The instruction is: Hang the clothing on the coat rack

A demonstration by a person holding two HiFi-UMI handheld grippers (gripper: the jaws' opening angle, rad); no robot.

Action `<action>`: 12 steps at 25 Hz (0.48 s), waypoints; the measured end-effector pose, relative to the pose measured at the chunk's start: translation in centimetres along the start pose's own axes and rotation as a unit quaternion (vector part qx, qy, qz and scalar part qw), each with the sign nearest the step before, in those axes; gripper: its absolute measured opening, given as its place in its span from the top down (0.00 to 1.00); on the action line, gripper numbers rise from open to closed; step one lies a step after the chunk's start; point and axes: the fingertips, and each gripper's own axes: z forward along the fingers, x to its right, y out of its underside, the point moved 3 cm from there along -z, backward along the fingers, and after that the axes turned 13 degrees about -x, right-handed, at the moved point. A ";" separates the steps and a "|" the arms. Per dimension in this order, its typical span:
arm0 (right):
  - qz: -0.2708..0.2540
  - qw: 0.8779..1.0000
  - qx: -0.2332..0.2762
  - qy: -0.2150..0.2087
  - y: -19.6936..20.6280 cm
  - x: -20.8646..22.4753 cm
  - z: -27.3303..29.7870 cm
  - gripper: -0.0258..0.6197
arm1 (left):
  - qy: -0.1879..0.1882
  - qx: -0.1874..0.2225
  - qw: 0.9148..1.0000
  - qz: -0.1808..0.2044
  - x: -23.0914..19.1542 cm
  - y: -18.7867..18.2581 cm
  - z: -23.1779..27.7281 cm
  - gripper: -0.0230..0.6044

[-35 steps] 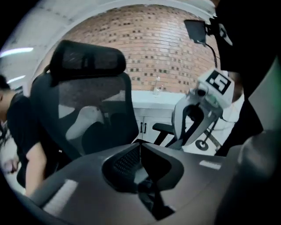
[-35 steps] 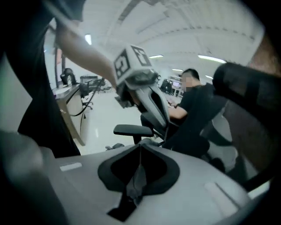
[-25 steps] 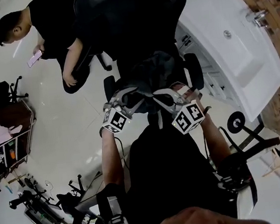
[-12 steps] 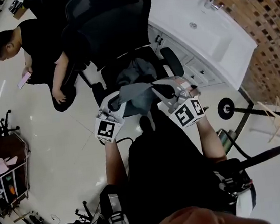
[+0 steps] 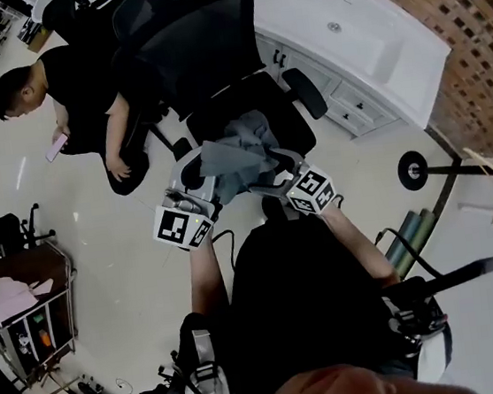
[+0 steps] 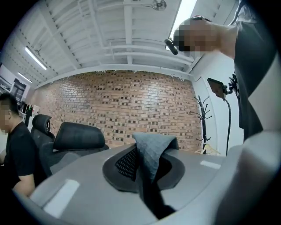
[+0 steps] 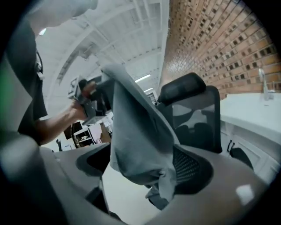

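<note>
The left tongs have just closed and clamp a fold of the grey garment. The right tongs have just opened and stand apart, with the cloth hanging loose between them.

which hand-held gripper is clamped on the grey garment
The left hand-held gripper: its jaws, just closed, pinch the grey garment. The right hand-held gripper's jaws have just opened, with fabric draped loose between them.

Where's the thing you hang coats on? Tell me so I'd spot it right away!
Find the big red-brown brick wall and follow it to its right end, where the white wall begins. There stands the thin black metal coat rack. Unlike the straight black pole beside it, its top branches into curly hooks.
</note>
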 end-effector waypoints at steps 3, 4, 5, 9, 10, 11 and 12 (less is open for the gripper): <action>0.005 1.000 -0.018 0.022 0.6 0.2 1.1 0.27 | 0.013 0.004 1.000 0.008 1.5 -0.6 0.5 0.93; 0.002 0.999 -0.018 0.026 0.4 0.2 1.0 0.30 | 0.015 0.005 1.000 0.014 2.0 -0.9 0.6 0.93; 0.002 0.999 -0.015 0.031 0.1 0.4 0.6 0.43 | 0.015 0.006 1.000 0.021 2.3 -1.1 0.8 0.93; 0.009 0.992 0.037 0.121 -1.8 3.5 -6.2 0.94 | -0.008 0.002 0.999 0.053 2.7 -2.2 0.9 0.93; -0.001 0.985 0.056 0.164 -2.8 4.1 -8.8 0.94 | -0.016 -0.007 0.998 0.066 2.5 -2.3 0.8 0.93; -0.014 0.975 0.077 0.207 -4.0 4.5 -11.7 0.94 | -0.020 -0.020 0.996 0.080 2.4 -2.4 0.8 0.93; -0.030 0.963 0.099 0.248 -5.4 4.5 -14.5 0.94 | -0.018 -0.035 0.995 0.094 2.4 -2.2 0.9 0.93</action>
